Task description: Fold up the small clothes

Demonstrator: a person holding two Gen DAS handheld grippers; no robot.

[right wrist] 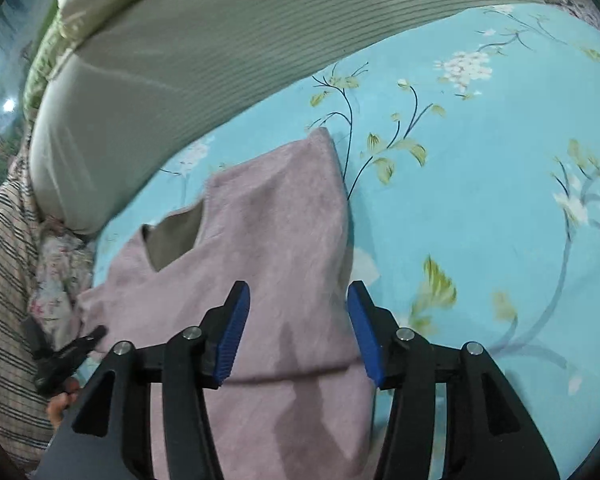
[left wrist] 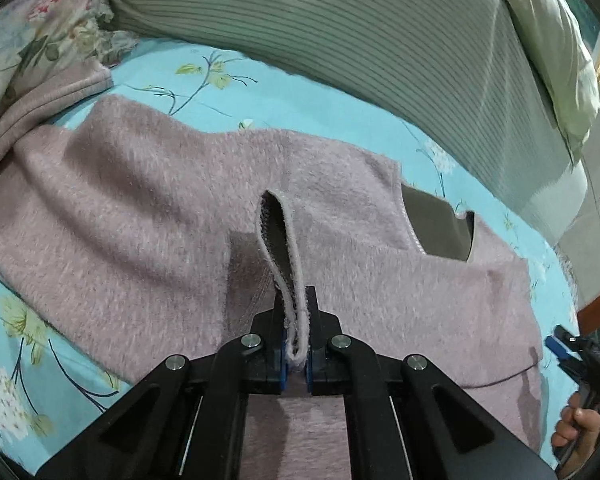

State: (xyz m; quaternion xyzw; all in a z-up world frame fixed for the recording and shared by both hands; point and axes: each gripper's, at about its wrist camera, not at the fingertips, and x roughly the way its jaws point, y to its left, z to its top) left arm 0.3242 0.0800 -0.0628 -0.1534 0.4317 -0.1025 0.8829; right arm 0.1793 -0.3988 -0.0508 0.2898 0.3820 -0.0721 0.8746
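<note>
A fuzzy mauve sweater (left wrist: 140,208) lies spread on the blue floral bedsheet (left wrist: 204,72). My left gripper (left wrist: 296,300) is shut on a pinched edge of the sweater, and a loop of hem stands up between its fingers. The V neckline (left wrist: 436,224) shows a grey lining to the right. In the right wrist view the same sweater (right wrist: 276,232) lies under my right gripper (right wrist: 298,296), which is open and empty above the fabric near its right edge. The right gripper also shows at the far right of the left wrist view (left wrist: 568,344).
A grey striped pillow (left wrist: 340,32) runs along the back of the bed. Another mauve garment (left wrist: 40,100) and floral fabric (left wrist: 32,28) lie at the left. A striped cloth (right wrist: 4,280) lies at the left of the right wrist view. Open sheet (right wrist: 500,200) lies right of the sweater.
</note>
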